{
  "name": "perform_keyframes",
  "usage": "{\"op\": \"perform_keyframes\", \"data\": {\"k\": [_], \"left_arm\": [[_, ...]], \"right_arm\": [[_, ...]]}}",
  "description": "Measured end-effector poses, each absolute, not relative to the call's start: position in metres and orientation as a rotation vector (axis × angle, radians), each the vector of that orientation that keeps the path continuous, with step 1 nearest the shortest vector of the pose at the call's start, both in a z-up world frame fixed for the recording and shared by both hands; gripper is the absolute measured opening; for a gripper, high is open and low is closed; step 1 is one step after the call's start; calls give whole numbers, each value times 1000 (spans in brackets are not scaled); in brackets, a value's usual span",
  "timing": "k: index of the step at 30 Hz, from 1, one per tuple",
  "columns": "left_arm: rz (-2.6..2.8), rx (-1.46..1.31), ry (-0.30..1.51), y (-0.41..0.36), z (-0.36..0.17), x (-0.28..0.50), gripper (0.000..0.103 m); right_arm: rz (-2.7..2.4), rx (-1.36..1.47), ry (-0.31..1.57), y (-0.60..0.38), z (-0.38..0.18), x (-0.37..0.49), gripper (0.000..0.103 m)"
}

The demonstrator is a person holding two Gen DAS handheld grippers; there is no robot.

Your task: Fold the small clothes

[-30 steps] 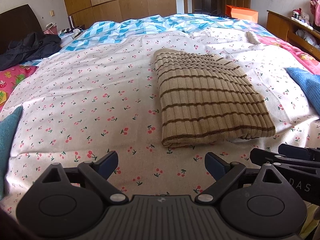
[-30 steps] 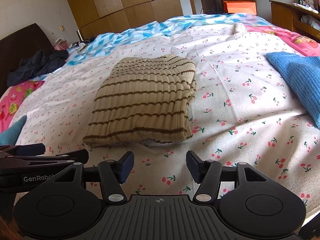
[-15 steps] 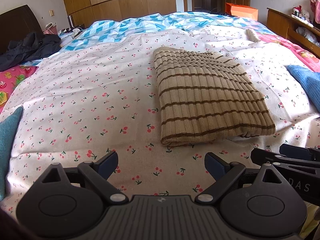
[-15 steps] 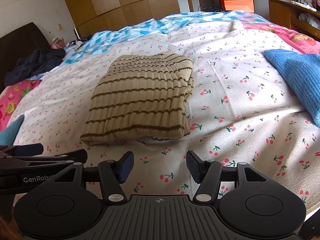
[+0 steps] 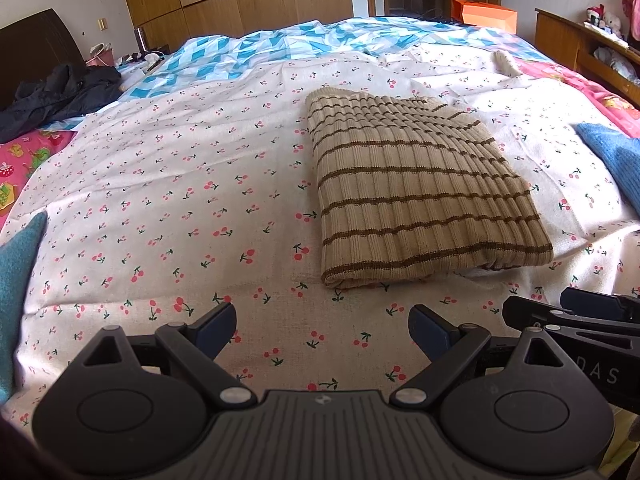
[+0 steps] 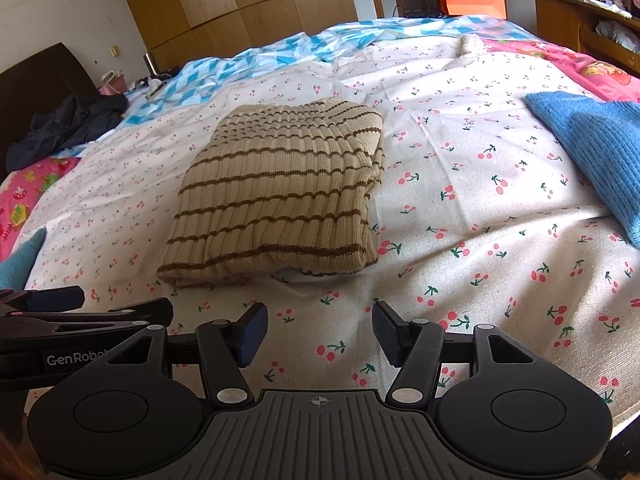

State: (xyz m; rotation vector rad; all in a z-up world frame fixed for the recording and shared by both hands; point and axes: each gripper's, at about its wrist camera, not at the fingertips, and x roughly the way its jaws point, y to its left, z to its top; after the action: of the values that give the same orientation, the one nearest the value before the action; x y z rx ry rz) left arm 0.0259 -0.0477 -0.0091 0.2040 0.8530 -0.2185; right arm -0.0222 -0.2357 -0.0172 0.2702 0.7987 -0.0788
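Beige ribbed knit with thin brown stripes, the folded sweater lies flat on the cherry-print sheet that covers the bed, a little right of centre in the left wrist view and a little left of centre in the right wrist view. Its near edge shows stacked layers, with a bit of pale fabric peeking out underneath at the near right corner. The left gripper hovers low over the sheet just near of the sweater's near edge, its two blue-padded fingers spread wide apart and holding nothing. The right gripper sits beside it, on the right, likewise with fingers parted and empty, apart from the sweater. Each gripper shows at the edge of the other's view. A blue knitted garment lies on the sheet well to the right of the sweater, and a corner of teal cloth shows at the near left edge. At the far left a dark jacket is heaped by the headboard. A blue and white patterned quilt covers the far end of the bed, with wooden wardrobes behind it and an orange box near the doorway.
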Motion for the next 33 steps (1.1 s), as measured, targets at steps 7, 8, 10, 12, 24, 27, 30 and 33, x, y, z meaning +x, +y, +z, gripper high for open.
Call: {"op": "perform_keyframes", "data": {"k": [7,8,10,12,24,27,30,33], "left_arm": [[-219,206,856,-48,-9,25,97],[-218,206,856,-48,-9,25,97],[-219,206,855,-48,-9,25,96],[-218,208,853,-48,-8,24,96],[-229,203,857,-50,-8,24,95],[-230,203,860,-50,-8,24,95],[-227,203,853,-51,-6,23,95],[-226,208,844,-52,-4,21,95]], "right_arm": [[-86,262,798,-235,-17,-23,58],[-87,263,798,-235,-17,-23,58],[-88,263,797,-235,-16,-24,58],[-88,263,797,-235,-16,-24,58],[-98,266,796,-235,-15,-27,58],[-103,272,802,-235,-16,-26,58],[-101,274,796,-236,-15,-27,58],[-100,279,791,-236,-14,-28,58]]}}
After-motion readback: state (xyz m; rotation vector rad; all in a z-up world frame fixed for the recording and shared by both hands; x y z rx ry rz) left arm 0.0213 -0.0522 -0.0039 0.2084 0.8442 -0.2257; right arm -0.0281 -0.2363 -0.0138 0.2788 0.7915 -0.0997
